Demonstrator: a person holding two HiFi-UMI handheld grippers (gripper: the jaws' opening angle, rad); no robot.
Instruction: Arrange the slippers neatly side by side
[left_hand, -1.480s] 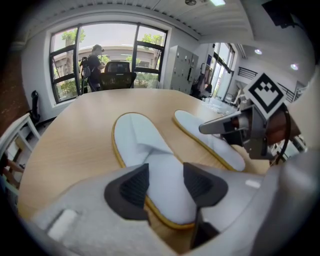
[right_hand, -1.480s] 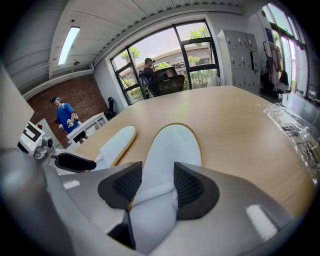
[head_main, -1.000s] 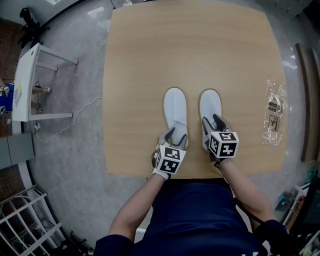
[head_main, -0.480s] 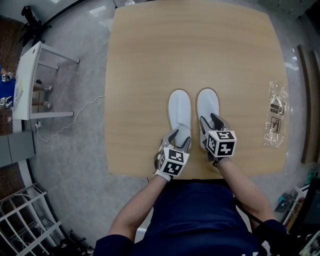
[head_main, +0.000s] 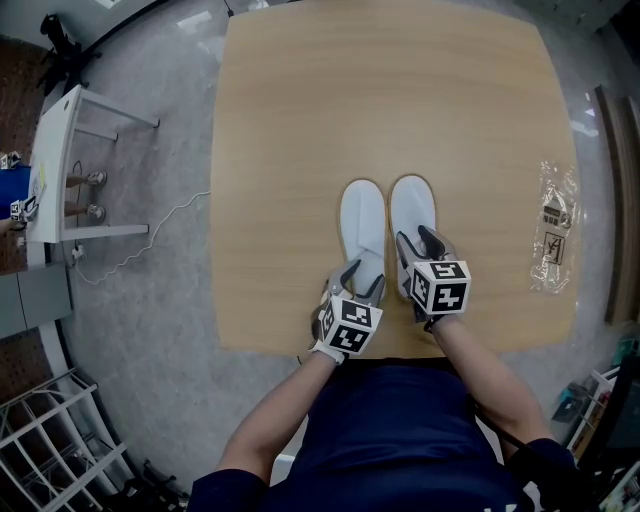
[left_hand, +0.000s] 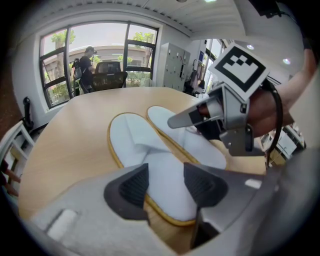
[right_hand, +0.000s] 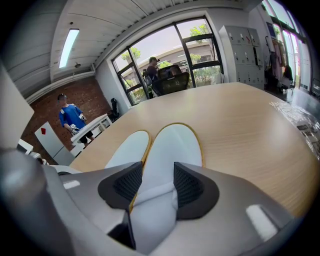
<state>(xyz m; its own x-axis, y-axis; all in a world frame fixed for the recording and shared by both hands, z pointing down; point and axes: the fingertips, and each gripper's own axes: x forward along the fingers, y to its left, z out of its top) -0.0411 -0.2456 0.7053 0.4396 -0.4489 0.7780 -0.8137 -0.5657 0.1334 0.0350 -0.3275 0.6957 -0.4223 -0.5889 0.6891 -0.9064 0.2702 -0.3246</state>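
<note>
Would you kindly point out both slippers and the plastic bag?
left slipper (head_main: 362, 207): head view, toe end.
right slipper (head_main: 412, 202): head view, toe end.
plastic bag (head_main: 552, 225): head view, its middle.

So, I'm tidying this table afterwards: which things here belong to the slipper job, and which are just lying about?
In the job: left slipper, right slipper, left hand-held gripper, right hand-held gripper.

Lying about: plastic bag on the table; white side table and cable on the floor.
</note>
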